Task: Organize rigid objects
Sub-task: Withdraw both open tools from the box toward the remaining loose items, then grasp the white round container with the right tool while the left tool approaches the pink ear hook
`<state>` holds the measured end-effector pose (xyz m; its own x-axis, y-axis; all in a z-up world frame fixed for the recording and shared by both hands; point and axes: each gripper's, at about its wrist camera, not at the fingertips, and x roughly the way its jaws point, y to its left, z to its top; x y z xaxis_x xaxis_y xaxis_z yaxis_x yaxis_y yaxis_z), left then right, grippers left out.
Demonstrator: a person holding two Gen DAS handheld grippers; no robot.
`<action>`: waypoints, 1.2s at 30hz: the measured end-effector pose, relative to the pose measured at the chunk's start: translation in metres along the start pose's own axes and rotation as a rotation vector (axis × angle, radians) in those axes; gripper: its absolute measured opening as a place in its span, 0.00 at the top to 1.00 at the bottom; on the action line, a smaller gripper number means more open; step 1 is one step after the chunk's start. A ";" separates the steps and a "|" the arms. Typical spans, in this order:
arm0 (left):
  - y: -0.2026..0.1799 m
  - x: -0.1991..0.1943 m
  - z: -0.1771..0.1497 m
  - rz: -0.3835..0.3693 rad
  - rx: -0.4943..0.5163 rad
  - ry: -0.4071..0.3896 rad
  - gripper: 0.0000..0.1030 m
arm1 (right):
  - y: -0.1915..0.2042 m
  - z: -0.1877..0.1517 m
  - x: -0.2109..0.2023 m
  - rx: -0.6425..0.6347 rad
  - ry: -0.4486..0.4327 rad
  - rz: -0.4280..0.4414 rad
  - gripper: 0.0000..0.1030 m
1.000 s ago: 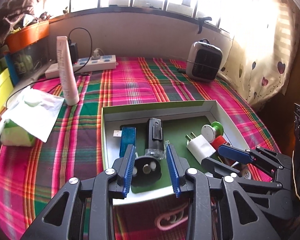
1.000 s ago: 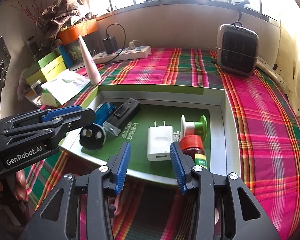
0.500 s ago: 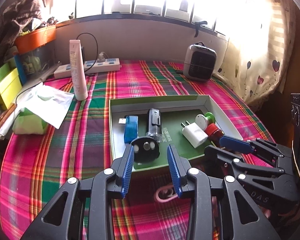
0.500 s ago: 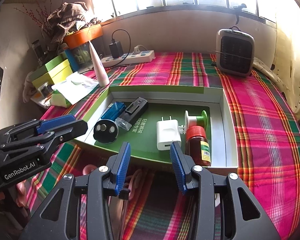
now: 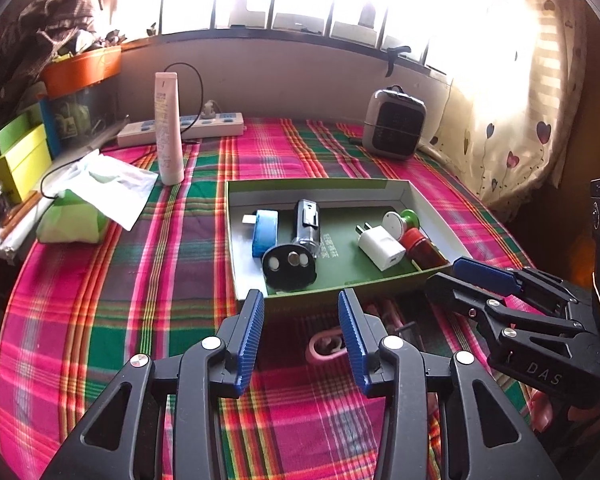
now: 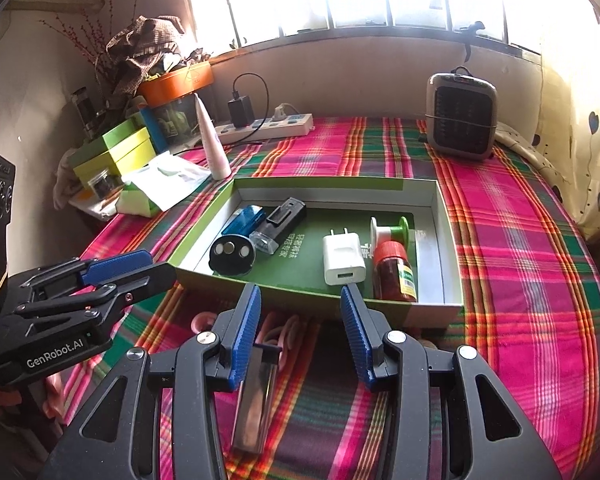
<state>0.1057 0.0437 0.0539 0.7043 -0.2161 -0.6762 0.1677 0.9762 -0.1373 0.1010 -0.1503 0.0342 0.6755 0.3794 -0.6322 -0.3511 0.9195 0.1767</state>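
The green tray (image 6: 446, 216) is sitting on the plaid cloth holding charger (image 6: 342, 260) and bottle (image 6: 394, 276), while both empty grippers, left gripper (image 5: 301, 334) and right gripper (image 6: 300, 332), are opening just short of its near wall, possibly risking a nudge.

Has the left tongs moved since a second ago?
Yes. The left tongs have pulled back off the green tray, from straddling the round black part to in front of the near wall.
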 end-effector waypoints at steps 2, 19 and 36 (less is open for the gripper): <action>0.001 -0.001 -0.003 -0.007 -0.003 0.001 0.63 | 0.000 -0.002 -0.003 0.000 -0.002 -0.002 0.55; 0.015 0.007 -0.023 -0.042 -0.045 0.050 0.61 | -0.032 -0.034 -0.025 0.050 0.016 -0.126 0.51; 0.015 0.028 -0.025 -0.084 -0.064 0.118 0.61 | -0.053 -0.031 0.008 0.053 0.131 -0.196 0.51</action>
<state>0.1110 0.0531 0.0146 0.6031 -0.2971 -0.7403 0.1758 0.9547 -0.2400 0.1045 -0.1993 -0.0036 0.6367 0.1793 -0.7500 -0.1840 0.9798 0.0780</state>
